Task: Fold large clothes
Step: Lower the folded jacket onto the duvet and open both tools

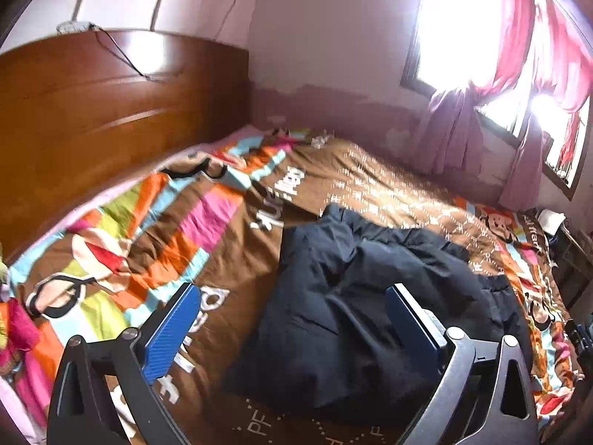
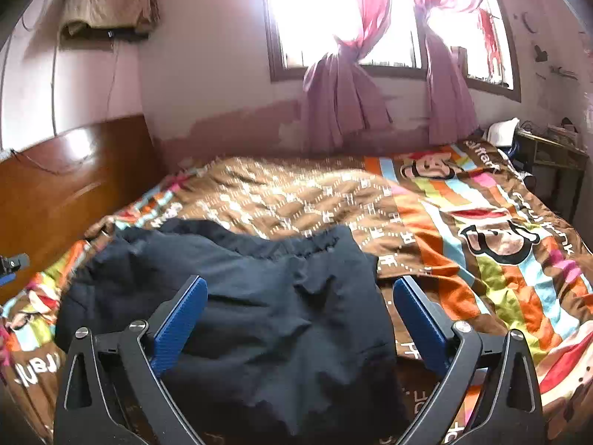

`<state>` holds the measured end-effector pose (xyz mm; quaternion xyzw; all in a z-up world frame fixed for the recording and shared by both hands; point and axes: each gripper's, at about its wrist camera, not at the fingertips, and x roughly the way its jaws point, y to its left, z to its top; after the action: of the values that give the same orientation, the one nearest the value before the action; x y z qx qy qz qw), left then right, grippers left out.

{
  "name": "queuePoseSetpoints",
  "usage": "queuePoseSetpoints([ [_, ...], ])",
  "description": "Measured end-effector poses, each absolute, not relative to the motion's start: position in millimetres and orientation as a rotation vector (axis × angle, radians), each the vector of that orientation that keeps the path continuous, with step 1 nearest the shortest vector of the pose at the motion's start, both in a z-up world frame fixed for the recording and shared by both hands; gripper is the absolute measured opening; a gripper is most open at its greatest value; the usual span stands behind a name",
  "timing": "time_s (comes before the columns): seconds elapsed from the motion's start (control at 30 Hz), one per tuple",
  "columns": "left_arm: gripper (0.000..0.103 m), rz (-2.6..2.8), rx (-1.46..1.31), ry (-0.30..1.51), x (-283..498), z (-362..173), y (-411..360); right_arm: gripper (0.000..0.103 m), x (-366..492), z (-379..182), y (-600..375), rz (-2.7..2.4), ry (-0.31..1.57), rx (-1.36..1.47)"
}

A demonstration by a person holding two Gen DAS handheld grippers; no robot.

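A dark navy garment (image 1: 355, 296) lies rumpled and partly folded on the bed's patterned brown quilt (image 1: 229, 230), both the left tongs (image 1: 292, 300) and right tongs (image 2: 300, 293) spread wide above it, holding nothing; only the right view shows a cloth-draped wall shelf (image 2: 107, 11) and cluttered side table (image 2: 552, 148)

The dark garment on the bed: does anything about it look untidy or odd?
Yes. The garment lies crumpled on the bedspread, bunched in uneven folds rather than spread flat, so no neat fold is made yet. Both the left gripper and right gripper are open above it, holding nothing.
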<state>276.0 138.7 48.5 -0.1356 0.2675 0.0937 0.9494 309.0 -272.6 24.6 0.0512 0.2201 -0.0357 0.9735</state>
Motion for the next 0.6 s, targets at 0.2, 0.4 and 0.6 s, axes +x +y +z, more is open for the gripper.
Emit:
queuePoseSetpoints([
  [0.2, 0.103, 0.145, -0.271, 0.479, 245, 70, 129, 0.1, 272, 40, -263, -0.044, 0.35, 0.126],
  [0.4, 0.103, 0.076, -0.302, 0.385, 205, 87, 113, 0.102, 236, 49, -245, 0.035, 0.257, 0.138],
  [0.6, 0.103, 0.061, -0.19, 0.29, 171, 98, 88, 0.102, 208, 58, -220, 0.062, 0.205, 0.068],
])
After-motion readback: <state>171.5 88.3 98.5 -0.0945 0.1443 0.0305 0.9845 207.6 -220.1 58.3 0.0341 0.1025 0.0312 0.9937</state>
